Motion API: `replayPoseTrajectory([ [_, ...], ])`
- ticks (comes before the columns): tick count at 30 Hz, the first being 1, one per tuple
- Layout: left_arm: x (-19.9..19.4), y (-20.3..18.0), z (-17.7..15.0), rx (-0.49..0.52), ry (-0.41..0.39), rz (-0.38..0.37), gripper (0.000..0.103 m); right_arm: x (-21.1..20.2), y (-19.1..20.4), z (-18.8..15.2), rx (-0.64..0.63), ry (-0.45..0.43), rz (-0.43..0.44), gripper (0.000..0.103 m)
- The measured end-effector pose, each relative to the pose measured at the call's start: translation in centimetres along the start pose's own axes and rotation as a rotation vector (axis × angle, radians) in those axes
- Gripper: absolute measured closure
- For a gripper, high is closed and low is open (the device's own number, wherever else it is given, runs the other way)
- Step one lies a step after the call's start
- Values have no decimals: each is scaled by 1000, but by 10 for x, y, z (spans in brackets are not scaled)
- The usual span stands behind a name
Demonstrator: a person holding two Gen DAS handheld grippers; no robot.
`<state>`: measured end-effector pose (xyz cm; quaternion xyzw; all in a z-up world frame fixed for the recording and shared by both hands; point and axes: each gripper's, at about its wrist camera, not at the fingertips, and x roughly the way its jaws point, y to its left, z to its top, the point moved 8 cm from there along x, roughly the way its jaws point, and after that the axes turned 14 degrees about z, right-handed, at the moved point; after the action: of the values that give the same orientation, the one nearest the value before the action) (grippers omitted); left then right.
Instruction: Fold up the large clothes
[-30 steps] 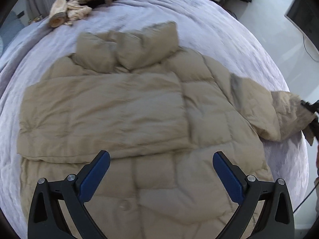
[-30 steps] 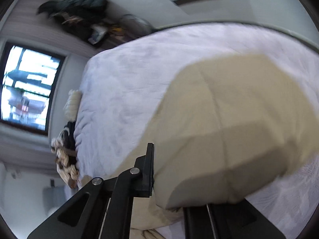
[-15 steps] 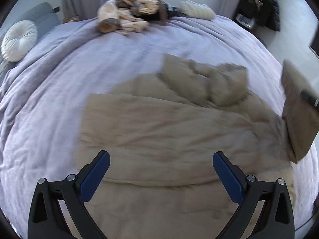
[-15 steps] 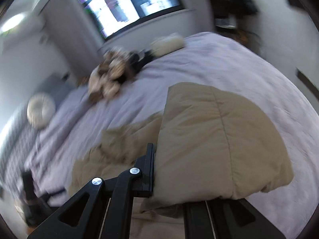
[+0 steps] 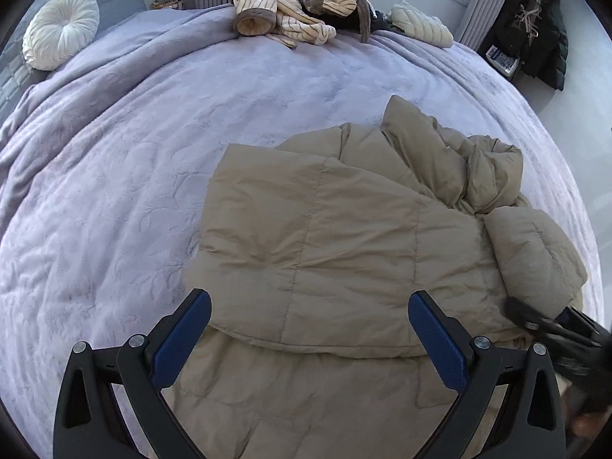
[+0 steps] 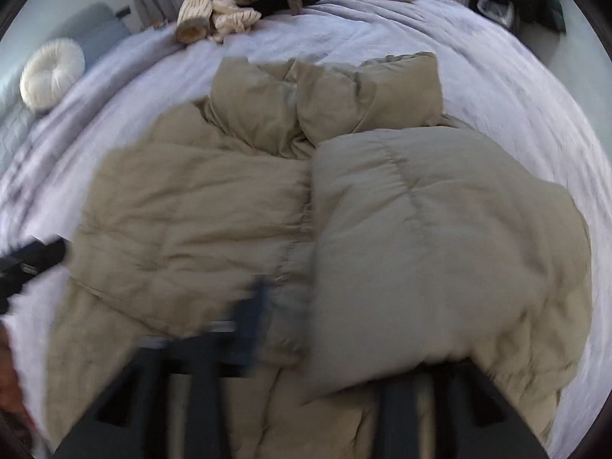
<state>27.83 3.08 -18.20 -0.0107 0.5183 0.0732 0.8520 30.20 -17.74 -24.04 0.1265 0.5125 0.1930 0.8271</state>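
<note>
A beige puffer jacket (image 5: 344,237) lies spread on the lavender bed cover (image 5: 134,191), hood at the far end. One sleeve is folded across its chest. My left gripper (image 5: 310,338) hovers open above the jacket's lower part, blue pads (image 5: 183,336) wide apart with nothing between them. In the right wrist view the other sleeve (image 6: 440,248) is laid over onto the jacket body (image 6: 191,210). My right gripper (image 6: 355,336) is blurred and its jaws are opening, the sleeve's cuff end still lying between them. Its right finger is hidden under the sleeve.
A pile of striped clothes (image 5: 294,4) and a cream quilted garment (image 5: 420,23) lie at the bed's far edge. A round white cushion (image 5: 61,34) sits at the far left. Dark coats (image 5: 535,30) hang at the right, beyond the bed's edge.
My right gripper swung the sleeve over the jacket body, rolled upright, and its jaws spread apart. My left gripper shifted left along the jacket, staying open.
</note>
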Motion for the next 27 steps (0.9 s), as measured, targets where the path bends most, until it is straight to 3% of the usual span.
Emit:
replayPoseTrajectory([
  [4,2,-6,3,-6,16,-54,0,-42,-29,5,194,-103,69,30],
  [7,14,-9,4,-18,65,-74,0,-54,-79,6,458,-181,136,32],
  [8,16,-10,3,-28,75,-87,0,-55,-97,7,546,-204,149,39],
  [9,19,-10,4,-42,88,-110,0,-54,-109,8,599,-225,158,66],
  [10,19,-9,5,-50,93,-125,0,-54,-117,12,621,-244,155,82],
  [13,18,-7,8,-69,95,-197,0,-50,-108,40,533,-278,158,91],
  [16,19,-4,10,-96,129,-284,0,-42,-66,59,341,-255,183,92],
  [21,18,1,21,-211,185,-474,0,5,14,53,110,-72,262,91],
  [23,16,-5,25,-243,213,-579,0,25,31,40,53,20,226,81],
  [25,15,-15,24,-249,258,-667,0,34,41,25,2,82,199,49],
  [27,17,-26,20,-221,275,-683,0,26,44,10,-15,106,205,45],
])
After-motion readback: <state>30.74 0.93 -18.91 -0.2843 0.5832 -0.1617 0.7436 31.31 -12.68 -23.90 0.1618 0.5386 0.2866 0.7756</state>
